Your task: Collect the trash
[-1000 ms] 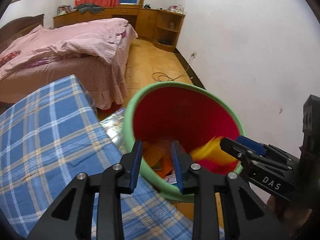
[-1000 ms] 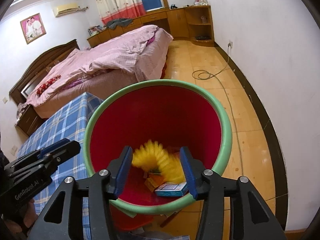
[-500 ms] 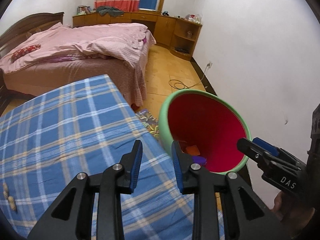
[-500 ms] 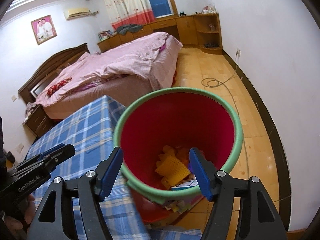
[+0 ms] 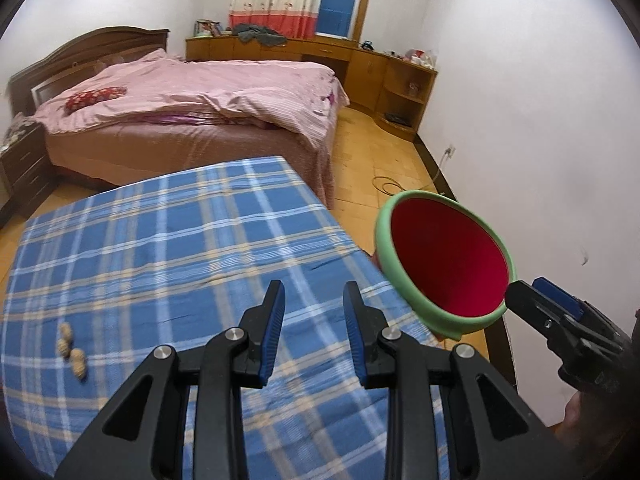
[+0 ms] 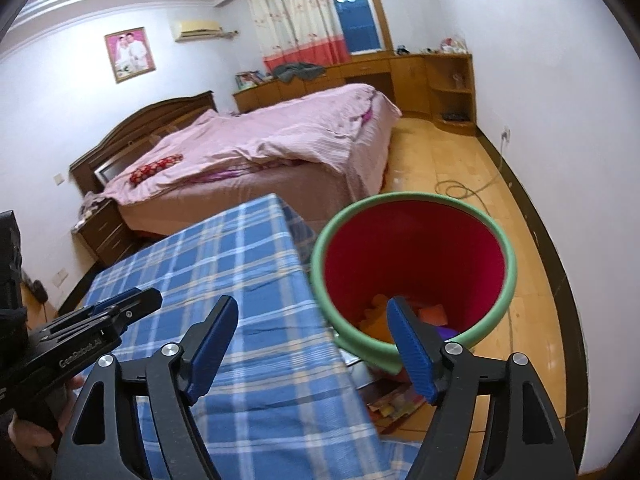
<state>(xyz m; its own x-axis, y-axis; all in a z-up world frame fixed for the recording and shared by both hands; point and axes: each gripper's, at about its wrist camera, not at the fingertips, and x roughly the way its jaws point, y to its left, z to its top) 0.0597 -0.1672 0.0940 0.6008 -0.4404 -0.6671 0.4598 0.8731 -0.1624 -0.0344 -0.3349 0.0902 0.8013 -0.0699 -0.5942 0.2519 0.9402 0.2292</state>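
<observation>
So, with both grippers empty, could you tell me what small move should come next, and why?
Probably swing the left gripper left toward the peanut shells on the blue plaid tablecloth. They look like the only trash on it in view, both grippers are open and empty, and the red bin holds other scraps.

Three peanuts (image 5: 71,350), one bin (image 6: 414,276), one bed (image 5: 192,112)

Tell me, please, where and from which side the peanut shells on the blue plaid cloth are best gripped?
Take the peanut shells one at a time, across the narrow waist, coming straight down from above. They lie flat in a loose cluster on the plaid cloth, so a side approach would probably push them. The open left gripper seems nearest.
</observation>
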